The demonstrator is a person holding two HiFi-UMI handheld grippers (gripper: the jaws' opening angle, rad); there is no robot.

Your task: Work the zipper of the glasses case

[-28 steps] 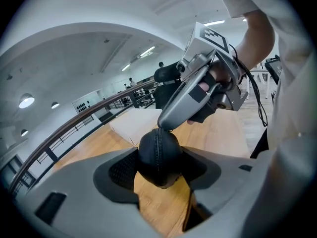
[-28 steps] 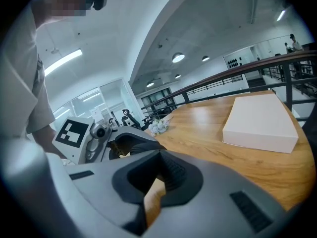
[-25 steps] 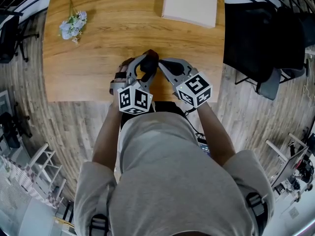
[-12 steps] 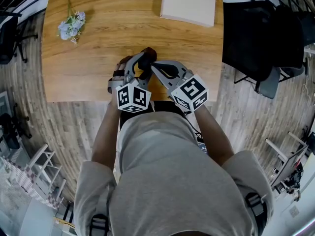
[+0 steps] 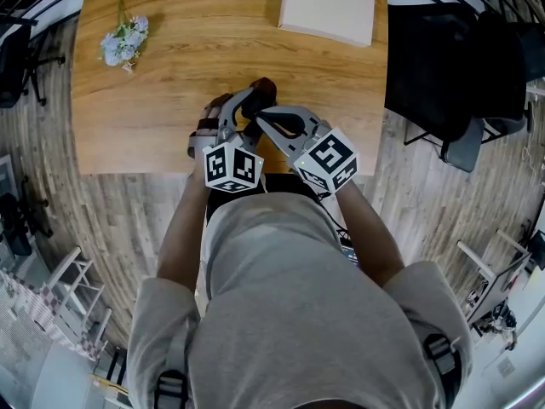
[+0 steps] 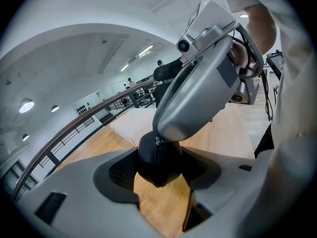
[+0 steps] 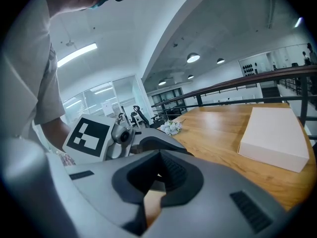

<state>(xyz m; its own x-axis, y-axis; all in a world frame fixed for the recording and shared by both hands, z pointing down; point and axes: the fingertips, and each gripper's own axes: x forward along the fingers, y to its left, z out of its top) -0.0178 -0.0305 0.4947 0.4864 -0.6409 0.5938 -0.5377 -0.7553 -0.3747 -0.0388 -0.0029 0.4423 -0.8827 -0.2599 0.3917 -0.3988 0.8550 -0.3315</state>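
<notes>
A black glasses case (image 5: 263, 87) stands on end over the wooden table (image 5: 162, 100), near its front edge. My left gripper (image 5: 252, 102) is shut on it, and in the left gripper view the case (image 6: 157, 165) fills the gap between both pads. My right gripper (image 5: 259, 116) reaches in from the right with its jaws shut. In the left gripper view the right gripper (image 6: 159, 136) has its tips at the case's zipper line, pinching a small metal pull. From the right gripper view, my right gripper (image 7: 156, 178) shows closed jaws with the left gripper (image 7: 148, 145) just beyond.
A flat white box (image 5: 329, 8) (image 7: 275, 135) lies at the table's far right. A small bunch of pale flowers (image 5: 124, 41) (image 7: 171, 128) lies at the far left. Black chairs (image 5: 451, 66) stand on the floor to the right of the table.
My right gripper has swung left and closed the gap to the case, its tips now at the zipper. The left gripper and case shifted slightly away from me.
</notes>
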